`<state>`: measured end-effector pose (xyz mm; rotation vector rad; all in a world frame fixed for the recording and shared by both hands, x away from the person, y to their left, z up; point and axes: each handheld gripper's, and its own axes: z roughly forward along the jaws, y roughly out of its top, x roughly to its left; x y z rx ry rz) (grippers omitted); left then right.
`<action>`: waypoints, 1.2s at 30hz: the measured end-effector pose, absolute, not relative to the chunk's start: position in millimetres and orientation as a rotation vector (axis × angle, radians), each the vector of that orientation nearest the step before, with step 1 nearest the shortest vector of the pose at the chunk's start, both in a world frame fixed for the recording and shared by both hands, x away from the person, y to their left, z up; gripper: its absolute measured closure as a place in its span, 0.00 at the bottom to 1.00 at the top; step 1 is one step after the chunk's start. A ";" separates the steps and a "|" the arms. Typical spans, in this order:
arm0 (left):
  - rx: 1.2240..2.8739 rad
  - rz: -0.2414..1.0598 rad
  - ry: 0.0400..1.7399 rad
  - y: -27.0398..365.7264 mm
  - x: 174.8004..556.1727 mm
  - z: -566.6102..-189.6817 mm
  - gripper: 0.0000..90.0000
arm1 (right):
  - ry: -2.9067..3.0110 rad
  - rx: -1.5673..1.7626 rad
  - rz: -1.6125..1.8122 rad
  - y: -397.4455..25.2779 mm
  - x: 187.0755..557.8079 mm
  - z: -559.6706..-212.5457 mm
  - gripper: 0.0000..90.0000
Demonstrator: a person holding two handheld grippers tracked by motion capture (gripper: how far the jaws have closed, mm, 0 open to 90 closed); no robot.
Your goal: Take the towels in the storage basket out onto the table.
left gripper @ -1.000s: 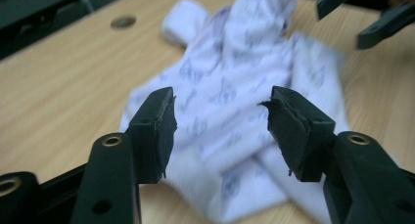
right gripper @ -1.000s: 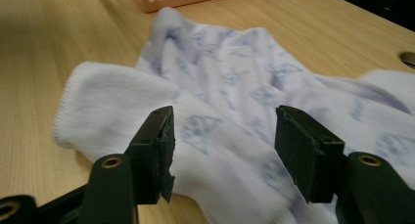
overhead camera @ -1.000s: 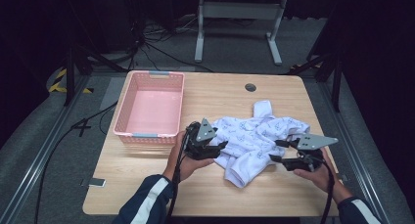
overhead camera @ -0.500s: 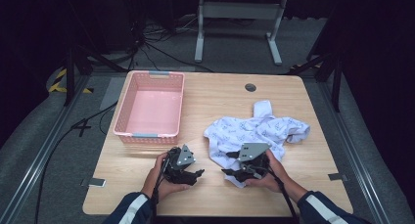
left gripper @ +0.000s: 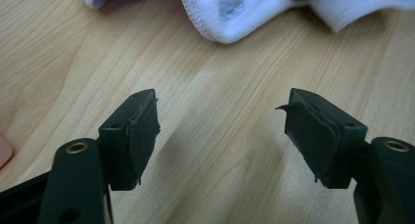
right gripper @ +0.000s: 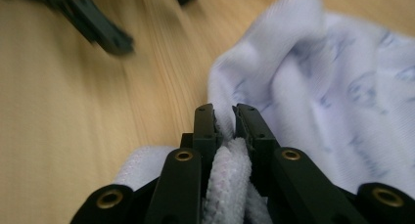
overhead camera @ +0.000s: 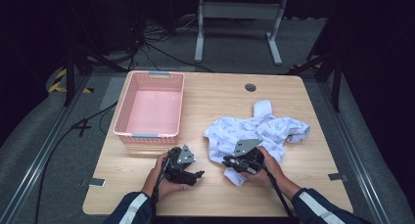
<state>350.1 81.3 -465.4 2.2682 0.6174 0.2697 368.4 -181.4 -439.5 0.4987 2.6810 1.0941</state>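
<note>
Drawn back toward table's near edge since half a second ago: both grippers. Right gripper (right gripper: 224,117) pinched shut on crumpled white printed cotton garment (overhead camera: 254,132), right of pink plastic basket (overhead camera: 149,106); left gripper (left gripper: 222,133) spread wide, empty, probably just short of near hem. Grab hem squarely before lifting.

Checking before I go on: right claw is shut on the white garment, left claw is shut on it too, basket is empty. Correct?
Not quite. The left claw is open over bare table, short of the garment, as the left gripper view shows. The right claw is shut on it, and the basket is empty.
</note>
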 end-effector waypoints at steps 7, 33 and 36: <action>2.286 0.261 0.625 77.5 352.7 -468.7 0.32 | 2.548 0.522 1.348 -207.4 365.2 -391.7 0.89; 2.117 0.169 0.544 37.8 336.1 -444.2 0.29 | 2.766 0.757 0.979 -342.3 331.0 -430.0 0.63; 2.165 0.170 0.517 26.7 335.7 -448.8 0.29 | 2.781 0.690 0.958 -338.4 324.1 -426.1 0.55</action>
